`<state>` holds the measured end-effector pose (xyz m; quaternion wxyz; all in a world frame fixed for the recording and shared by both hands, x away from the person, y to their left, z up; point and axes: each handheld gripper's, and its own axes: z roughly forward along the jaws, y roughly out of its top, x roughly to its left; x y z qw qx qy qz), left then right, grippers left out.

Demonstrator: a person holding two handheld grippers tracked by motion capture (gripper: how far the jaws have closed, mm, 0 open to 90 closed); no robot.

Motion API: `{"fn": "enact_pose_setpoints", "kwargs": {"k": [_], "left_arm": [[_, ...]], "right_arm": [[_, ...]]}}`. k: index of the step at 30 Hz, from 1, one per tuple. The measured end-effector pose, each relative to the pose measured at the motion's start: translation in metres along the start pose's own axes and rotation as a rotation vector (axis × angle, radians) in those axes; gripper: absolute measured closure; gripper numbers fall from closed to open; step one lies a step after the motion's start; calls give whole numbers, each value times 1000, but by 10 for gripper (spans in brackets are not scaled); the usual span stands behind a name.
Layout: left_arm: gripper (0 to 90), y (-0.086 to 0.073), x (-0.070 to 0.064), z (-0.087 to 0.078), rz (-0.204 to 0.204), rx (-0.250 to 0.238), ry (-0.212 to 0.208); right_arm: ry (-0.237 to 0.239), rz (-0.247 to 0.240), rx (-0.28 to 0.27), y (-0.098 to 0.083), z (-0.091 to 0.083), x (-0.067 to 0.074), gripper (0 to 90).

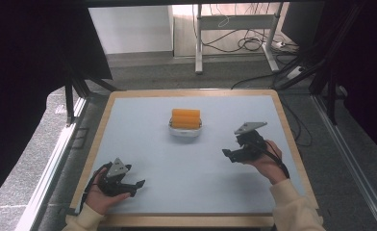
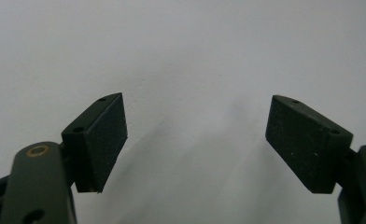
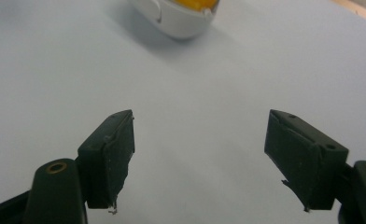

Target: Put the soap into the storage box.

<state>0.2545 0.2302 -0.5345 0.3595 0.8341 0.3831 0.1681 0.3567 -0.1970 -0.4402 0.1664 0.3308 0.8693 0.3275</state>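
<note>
A white bowl (image 1: 184, 132) stands at the middle of the pale blue mat, holding an orange ribbed block (image 1: 185, 118) that rises above its rim. My left gripper (image 1: 137, 188) rests low over the mat's near left corner, held in a hand, jaws open and empty; in the left gripper view (image 2: 197, 140) bare mat lies between the pads. My right gripper (image 1: 227, 156) hovers at the right of the mat, jaws pointing left, open and empty (image 3: 200, 154). The right gripper view has the bowl (image 3: 179, 23) and a sliver of the orange block (image 3: 195, 3) ahead at the top.
The mat (image 1: 186, 163) sits on a table with a wooden border (image 1: 186, 221). Beyond the far edge are a metal desk frame (image 1: 198, 43), loose cables (image 1: 246, 43) on the floor and black stands (image 1: 321, 62) at both sides.
</note>
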Motion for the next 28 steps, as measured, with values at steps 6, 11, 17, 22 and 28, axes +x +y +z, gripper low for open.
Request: {"fn": "enact_pose_setpoints", "kwargs": {"k": [6,11,17,22,28], "left_arm": [[203,0,-1,1,-2,5,3],[203,-1,1,1,-10,2,7],[204,-2,4,-2,-13,-2,13],[204,-2,3,-2,-11,-3,14],[203,-2,4,-3,-10,-4,16]], "right_arm": [[-26,89,-34,-38,-12,0,215],[-19,126,-56,-60,-12,3,211],[-35,142,-42,-76,-4,4,205],[-57,152,-68,-77,-5,4,203],[-80,125,-84,-78,-4,6,177]]}}
